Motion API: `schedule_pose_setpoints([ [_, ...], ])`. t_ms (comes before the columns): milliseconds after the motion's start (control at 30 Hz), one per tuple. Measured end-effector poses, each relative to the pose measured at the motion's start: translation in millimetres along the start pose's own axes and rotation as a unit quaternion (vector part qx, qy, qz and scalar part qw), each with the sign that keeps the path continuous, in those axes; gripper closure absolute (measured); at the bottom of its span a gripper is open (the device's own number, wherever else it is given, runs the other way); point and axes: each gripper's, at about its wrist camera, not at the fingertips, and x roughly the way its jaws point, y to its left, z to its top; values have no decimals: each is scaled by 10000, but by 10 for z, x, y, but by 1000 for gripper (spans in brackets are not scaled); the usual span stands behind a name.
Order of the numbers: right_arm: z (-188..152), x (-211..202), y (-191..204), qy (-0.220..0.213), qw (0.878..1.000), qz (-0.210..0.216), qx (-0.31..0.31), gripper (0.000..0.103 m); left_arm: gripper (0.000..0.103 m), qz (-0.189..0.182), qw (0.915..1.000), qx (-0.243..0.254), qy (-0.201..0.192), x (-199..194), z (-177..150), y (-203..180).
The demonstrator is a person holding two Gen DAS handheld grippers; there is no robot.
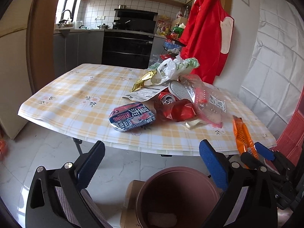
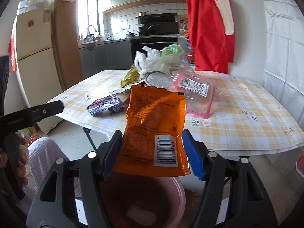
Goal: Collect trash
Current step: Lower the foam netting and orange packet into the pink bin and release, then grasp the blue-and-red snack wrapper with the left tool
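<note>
Trash drop-off over bin [image 2: 144,199], pile remains on tabletop [image 1: 76,87].
R gripper [image 2: 152,152] jaws flank orange wrapper [image 2: 153,125], grip uncertain; L gripper [image 1: 152,167] spread, empty. Next, prob.: drop wrapper, fetch can [image 1: 167,99].

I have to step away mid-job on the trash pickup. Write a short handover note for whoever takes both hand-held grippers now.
Left hand-held gripper: open wide, empty, over the round pink plastic bin on the floor.
Right hand-held gripper: orange foil snack wrapper between its jaws above the same bin; whether the pads press it is unclear.
Done: one pale crumpled scrap lies in the bin.
Left: on the yellow checked tablecloth, the black-and-pink printed noodle lid, red drink can, clear plastic clamshell box, gold foil wrapper and white plastic bag.
</note>
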Motion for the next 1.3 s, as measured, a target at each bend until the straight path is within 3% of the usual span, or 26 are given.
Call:
schedule_pose_setpoints([
  [67,0,-12,40,-54,9999,-49,-98,10,6,34,10000,-17,10,3,0,15],
  [100,-1,-24,51,-93,9998,-119,-128,8,6,52,10000,-46,18,6,2,24],
  [433,-11,-6,-201,-39,9966,-697,427,6,6,206,9995,-212,122,50,-20,94],
  [800,-52,66,-349,212,9948,-684,723,6,6,317,9990,-62,293,157,-62,127],
  [1100,-29,275,-844,262,9831,-857,1599,6,6,604,9932,907,414,668,103,145],
  [1300,-47,407,-1041,286,9779,-906,1865,6,6,744,9777,1876,588,1117,198,97],
])
